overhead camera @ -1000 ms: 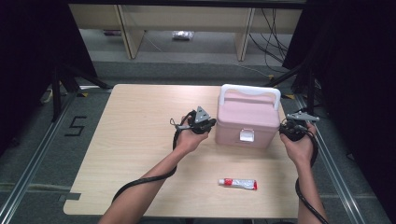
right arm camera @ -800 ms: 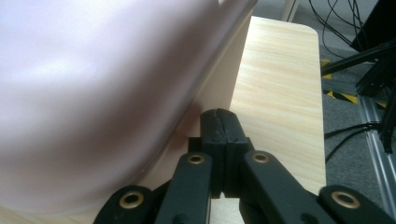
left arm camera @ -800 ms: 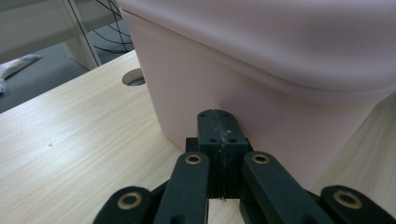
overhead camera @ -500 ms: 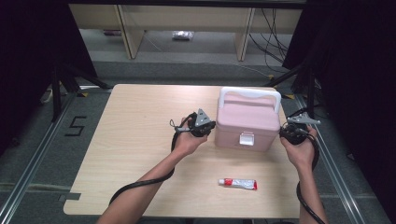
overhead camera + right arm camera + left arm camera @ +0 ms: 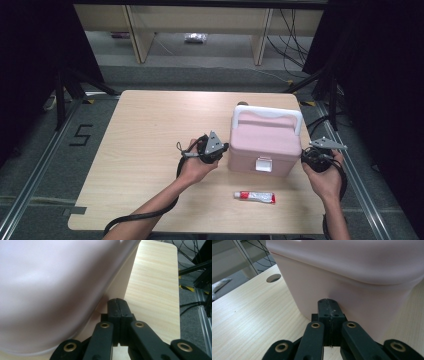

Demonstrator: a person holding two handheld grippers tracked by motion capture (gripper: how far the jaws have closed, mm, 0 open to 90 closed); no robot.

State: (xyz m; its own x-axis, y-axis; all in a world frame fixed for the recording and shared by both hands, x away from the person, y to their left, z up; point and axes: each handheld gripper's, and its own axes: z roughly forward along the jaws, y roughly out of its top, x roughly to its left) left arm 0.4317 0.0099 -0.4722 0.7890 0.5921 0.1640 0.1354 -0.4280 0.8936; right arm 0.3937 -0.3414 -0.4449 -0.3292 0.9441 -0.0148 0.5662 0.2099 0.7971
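On the pale wooden tabletop (image 5: pixel 145 150), right of centre, a pink lidded box (image 5: pixel 263 145) with white handle and front latch, flanked low on either side by the left tongs (image 5: pixel 329 305) and the right tongs (image 5: pixel 117 305), both pressed together on nothing, tips right up against the box walls though actual contact hard to judge. In both gripper views, box cut off and blurred, base edge hidden behind the jaws. Near the front edge, a small red-and-white tube (image 5: pixel 255 197), print unreadable.
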